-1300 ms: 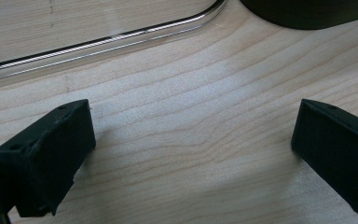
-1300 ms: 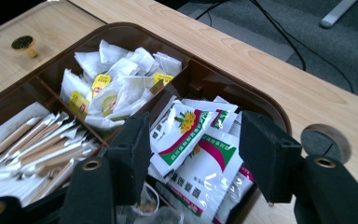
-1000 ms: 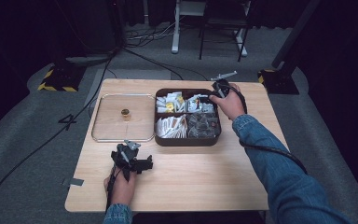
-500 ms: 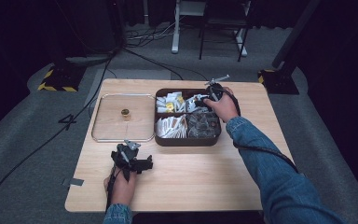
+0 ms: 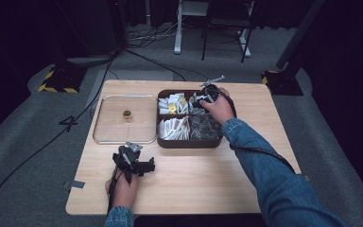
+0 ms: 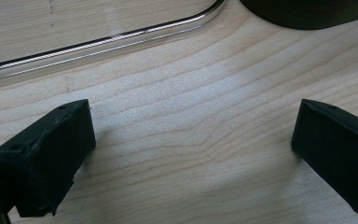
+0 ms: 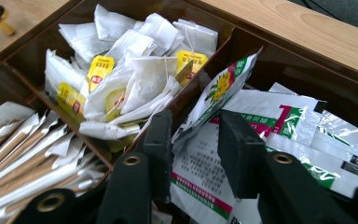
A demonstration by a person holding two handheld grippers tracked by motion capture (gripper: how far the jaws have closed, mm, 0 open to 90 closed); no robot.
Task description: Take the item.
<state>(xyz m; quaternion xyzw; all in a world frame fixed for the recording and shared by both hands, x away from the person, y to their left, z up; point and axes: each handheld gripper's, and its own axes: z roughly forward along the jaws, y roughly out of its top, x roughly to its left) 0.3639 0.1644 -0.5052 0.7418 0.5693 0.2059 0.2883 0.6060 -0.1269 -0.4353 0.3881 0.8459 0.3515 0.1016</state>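
Observation:
A dark brown box (image 5: 189,142) with several compartments stands mid-table. My right gripper (image 5: 203,97) reaches into its back right compartment, among white sachets with green and red print. In the right gripper view its jaws (image 7: 193,135) have just been closing. One flower-printed sachet (image 7: 219,88) stands tilted between them and leans on the left jaw. The right jaw stands a little apart from it. Yellow-tagged tea bags (image 7: 135,70) fill the compartment beside it, and stick packets (image 7: 23,149) lie in the one nearer. My left gripper (image 5: 134,158) rests open over bare wood (image 6: 191,140).
A clear flat tray (image 5: 123,140) lies left of the box, with a small gold-topped object (image 5: 127,115) on it. The tray's rim (image 6: 121,37) and the box corner (image 6: 307,11) lie just beyond my left jaws. Cables run over the floor behind the table.
The right hand has moved left and down into the box's back right compartment, with its jaws drawing closer together. The left hand has stayed where it was.

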